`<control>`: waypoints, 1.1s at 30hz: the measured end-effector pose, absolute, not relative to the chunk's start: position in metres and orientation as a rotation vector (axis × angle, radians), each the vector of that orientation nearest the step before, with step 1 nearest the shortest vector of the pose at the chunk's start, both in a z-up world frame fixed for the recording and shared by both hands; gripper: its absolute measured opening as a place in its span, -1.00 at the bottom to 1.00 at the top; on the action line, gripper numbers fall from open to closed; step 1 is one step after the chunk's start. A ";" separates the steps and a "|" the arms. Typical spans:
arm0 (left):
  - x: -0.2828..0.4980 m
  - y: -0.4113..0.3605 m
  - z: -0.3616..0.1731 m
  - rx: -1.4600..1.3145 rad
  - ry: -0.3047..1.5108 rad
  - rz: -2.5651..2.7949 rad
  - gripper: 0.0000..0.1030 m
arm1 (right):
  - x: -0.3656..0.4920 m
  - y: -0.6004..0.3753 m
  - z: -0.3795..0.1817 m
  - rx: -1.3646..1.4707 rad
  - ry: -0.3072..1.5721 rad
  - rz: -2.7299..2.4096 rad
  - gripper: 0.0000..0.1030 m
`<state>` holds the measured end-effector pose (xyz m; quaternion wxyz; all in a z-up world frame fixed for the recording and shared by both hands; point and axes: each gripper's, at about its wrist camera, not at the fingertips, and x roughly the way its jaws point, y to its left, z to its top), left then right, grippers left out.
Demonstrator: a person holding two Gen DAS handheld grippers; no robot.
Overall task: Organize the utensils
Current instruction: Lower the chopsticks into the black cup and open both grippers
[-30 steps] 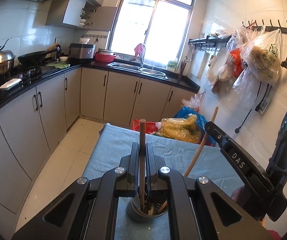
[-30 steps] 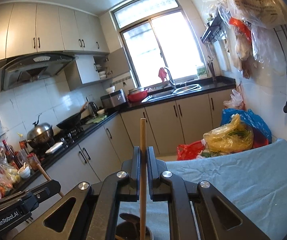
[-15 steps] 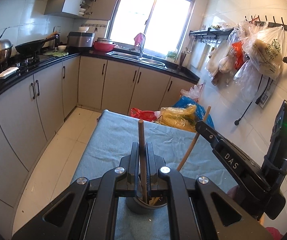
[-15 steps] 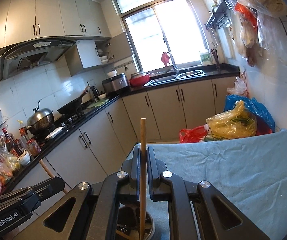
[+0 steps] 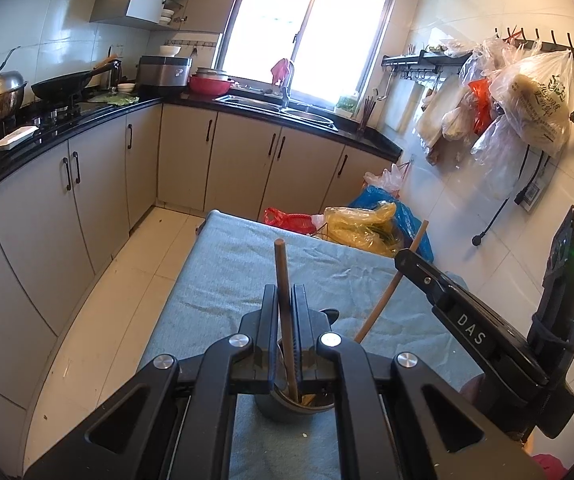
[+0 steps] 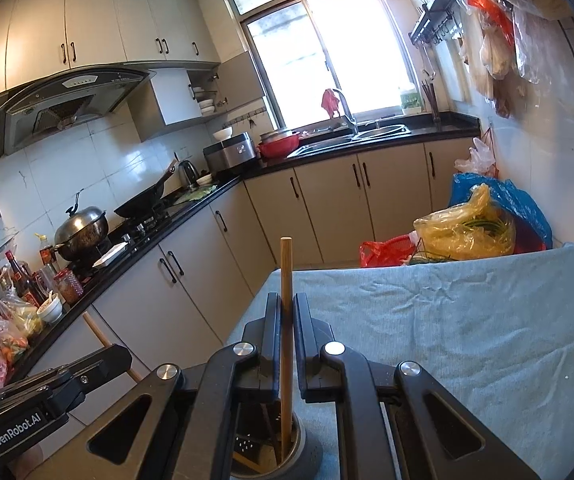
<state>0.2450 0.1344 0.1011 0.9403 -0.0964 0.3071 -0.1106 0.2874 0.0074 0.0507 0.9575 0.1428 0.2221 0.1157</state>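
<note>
Kitchen all around us, folks: beige cabinets (image 5: 243, 160) run under a black countertop (image 5: 87, 118), and a bright window (image 5: 307, 28) sits above the sink (image 5: 275, 106). Plastic bags (image 5: 527, 100) hang from hooks on the tiled wall at the right. On the stove side, a lidded steel pot (image 6: 83, 232) stands beside a black wok (image 6: 147, 198), under the range hood (image 6: 67, 100).

Front and centre is the table, draped in a blue-grey cloth (image 5: 247, 264), with yellow and blue bags (image 5: 367, 228) piled just past its far edge.

Now the 2 grippers. The left gripper (image 5: 285, 300) has its jaws pressed together on a dark wooden chopstick (image 5: 281, 272); the stick stands close to upright, its lower end down inside the grey utensil holder (image 5: 287, 408) on the cloth below the jaws. The right gripper (image 6: 287, 308) is likewise pinching a lighter wooden chopstick (image 6: 286, 268), upright, with its foot reaching into that same holder (image 6: 303, 448). More utensils sit inside the cup, too dark to name.

From the left camera, the right gripper (image 5: 407, 258) comes in from the right with its light stick slanting down toward the holder. From the right camera, the left gripper (image 6: 119, 356) shows at lower left, its stick poking up behind it.
</note>
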 end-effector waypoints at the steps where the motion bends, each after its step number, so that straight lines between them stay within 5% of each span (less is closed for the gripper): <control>1: 0.245 0.134 0.100 -0.197 0.628 -0.226 -0.88 | 0.287 0.007 0.050 0.291 0.452 0.236 -0.86; 23: 0.236 0.138 0.099 -0.198 0.627 -0.225 -0.87 | 0.272 0.011 0.059 0.296 0.459 0.273 -0.81; 33: 0.223 0.140 0.111 -0.200 0.606 -0.227 -0.69 | 0.252 0.004 0.075 0.310 0.430 0.282 -0.77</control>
